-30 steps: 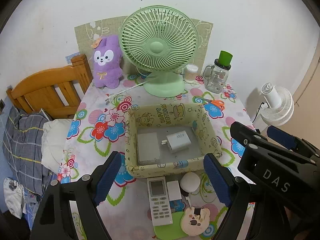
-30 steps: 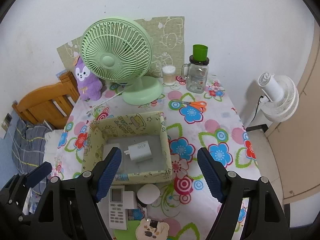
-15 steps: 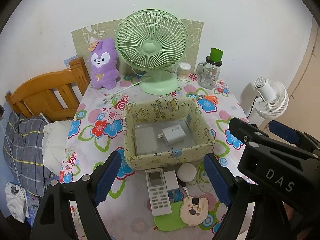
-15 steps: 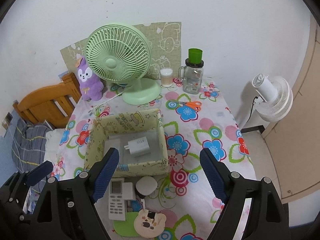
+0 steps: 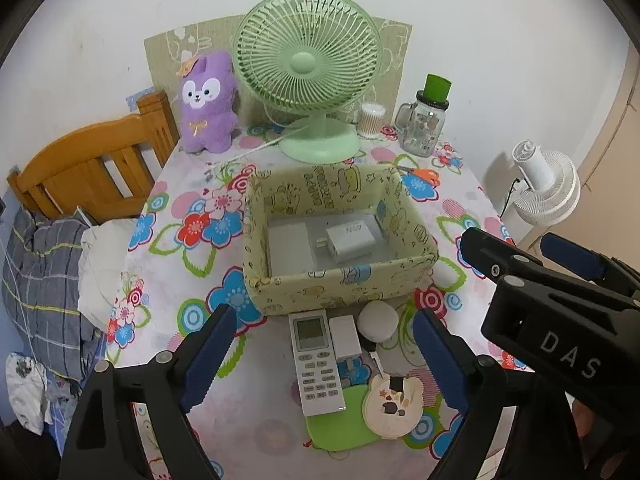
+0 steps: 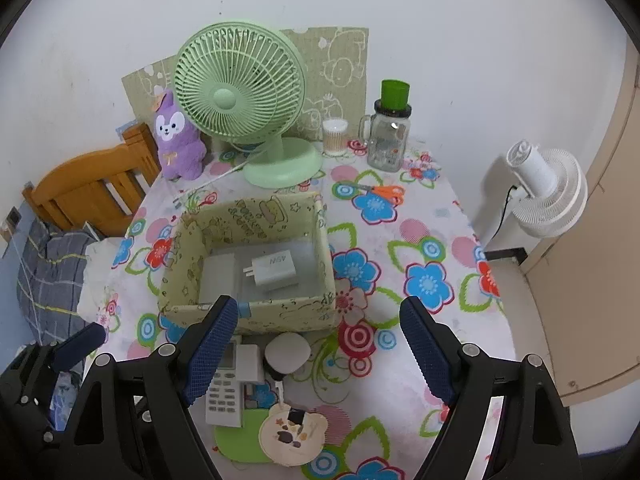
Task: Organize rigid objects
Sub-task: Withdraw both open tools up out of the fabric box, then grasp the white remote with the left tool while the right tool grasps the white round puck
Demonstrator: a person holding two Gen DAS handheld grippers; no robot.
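Note:
A yellow patterned fabric box (image 5: 340, 284) (image 6: 280, 312) stands mid-table and holds a white charger (image 5: 351, 240) (image 6: 274, 267) and a flat white block (image 5: 290, 250). In front of the box lie a white remote (image 5: 316, 364) (image 6: 224, 388), a small white adapter (image 5: 344, 336) (image 6: 250, 362), a round white puck (image 5: 378, 320) (image 6: 288, 354), a bear-shaped mirror (image 5: 392, 402) (image 6: 294, 434) and a green pad (image 5: 340, 428). My left gripper (image 5: 320, 356) is open and empty above these items. My right gripper (image 6: 318, 348) is open and empty; it also shows in the left wrist view (image 5: 560, 280).
At the table's back stand a green fan (image 5: 308, 68), a purple plush (image 5: 206, 104), a cotton-swab jar (image 5: 370, 120) and a glass mug jar with green lid (image 5: 426, 124). Orange scissors (image 6: 384, 192) lie back right. A wooden bed frame (image 5: 88, 160) is left, a white floor fan (image 6: 548, 192) right.
Both grippers have pulled back and up from the table, so more of the front items shows. Both stay open and empty. Nothing on the table has moved.

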